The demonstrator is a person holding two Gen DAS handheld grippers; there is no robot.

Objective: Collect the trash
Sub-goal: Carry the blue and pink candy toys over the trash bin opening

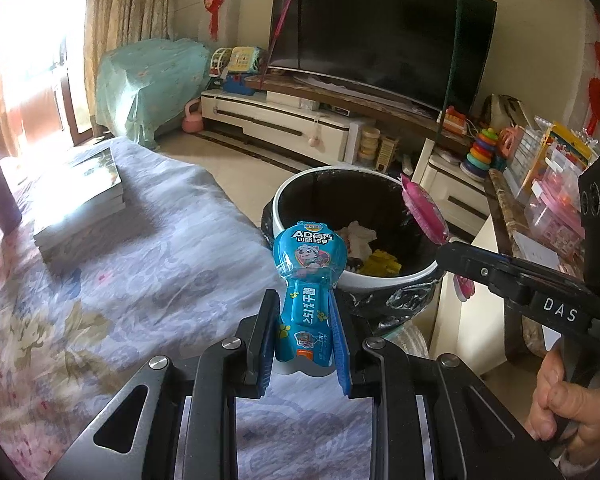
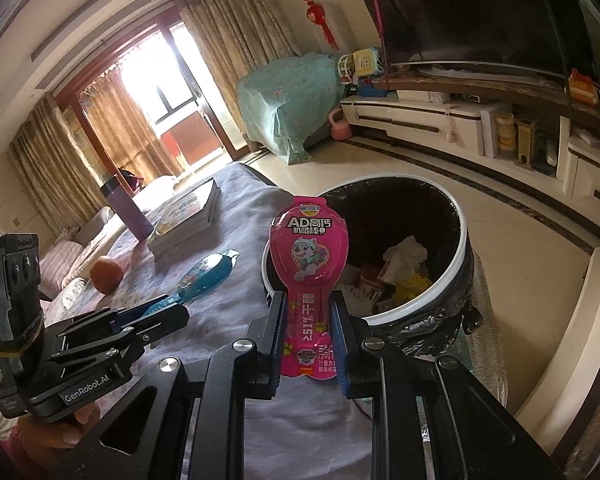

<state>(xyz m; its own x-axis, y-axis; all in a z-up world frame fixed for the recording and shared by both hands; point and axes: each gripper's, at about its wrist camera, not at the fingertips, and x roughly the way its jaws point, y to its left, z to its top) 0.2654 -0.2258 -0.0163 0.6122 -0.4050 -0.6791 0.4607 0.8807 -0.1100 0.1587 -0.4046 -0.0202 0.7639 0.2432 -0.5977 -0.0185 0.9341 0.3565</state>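
Both grippers are angled downward toward the trash bin [image 1: 352, 236]. The left gripper [image 1: 305, 340] is clamped on the narrow stem of the blue wrapper [image 1: 308, 260], and the right gripper [image 2: 308, 340] likewise on the pink wrapper [image 2: 308, 248]. Each wrapper's long axis is kept in line with the fingers, the broad head carried beyond the fingertips toward the bin's rim.

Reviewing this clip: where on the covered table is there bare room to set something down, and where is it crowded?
Free: the floral cloth between the book stack and the trash bin, in front of the left gripper. Crowded: the far end, where books, purple flask and orange sit close together.
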